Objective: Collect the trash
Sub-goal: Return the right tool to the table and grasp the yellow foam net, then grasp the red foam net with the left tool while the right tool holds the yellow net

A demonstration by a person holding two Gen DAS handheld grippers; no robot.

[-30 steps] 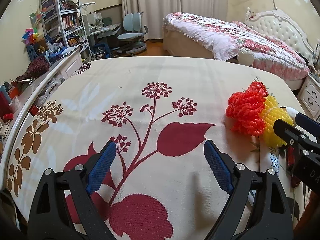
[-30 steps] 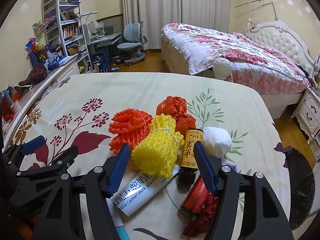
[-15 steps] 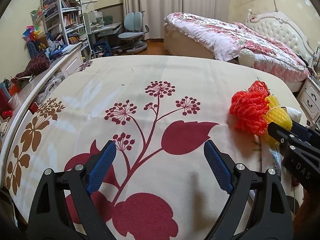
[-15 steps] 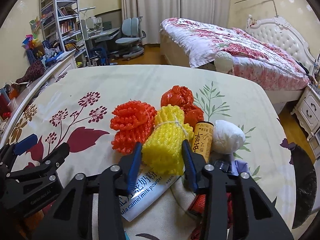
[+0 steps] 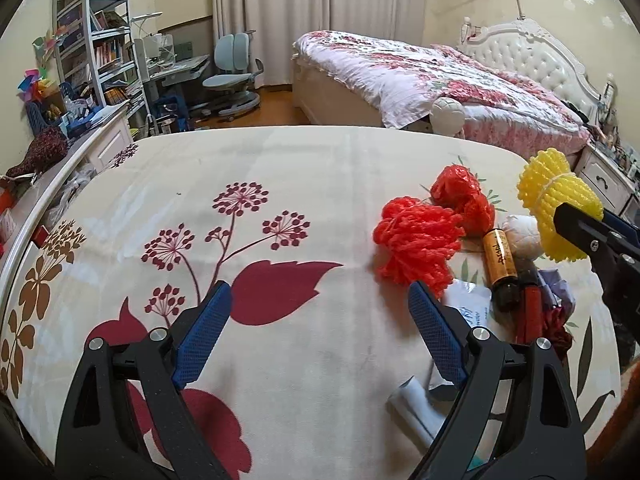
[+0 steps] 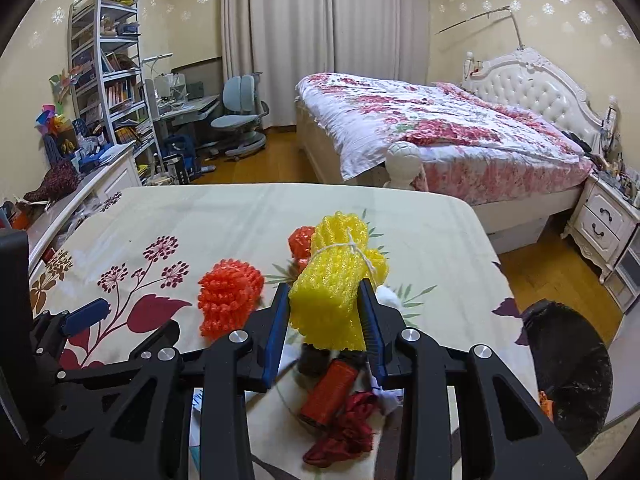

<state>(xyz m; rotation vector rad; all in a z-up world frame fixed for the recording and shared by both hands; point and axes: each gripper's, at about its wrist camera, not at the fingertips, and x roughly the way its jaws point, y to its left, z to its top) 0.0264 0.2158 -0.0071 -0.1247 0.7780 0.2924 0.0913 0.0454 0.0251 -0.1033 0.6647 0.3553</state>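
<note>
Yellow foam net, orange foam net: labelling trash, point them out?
yellow foam net [image 6: 336,292], right wrist view, middle of bundle.
orange foam net [image 5: 416,248], left wrist view, centre of the clump.

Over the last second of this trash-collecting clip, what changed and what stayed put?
The right gripper has just been closing its jaws on the yellow foam net bundle and lifted it off the table. The left gripper stayed open and empty; the orange net and other trash stayed put.

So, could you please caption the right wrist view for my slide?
Right gripper shut on the yellow foam net bundle, above the trash on the floral tablecloth.
</note>
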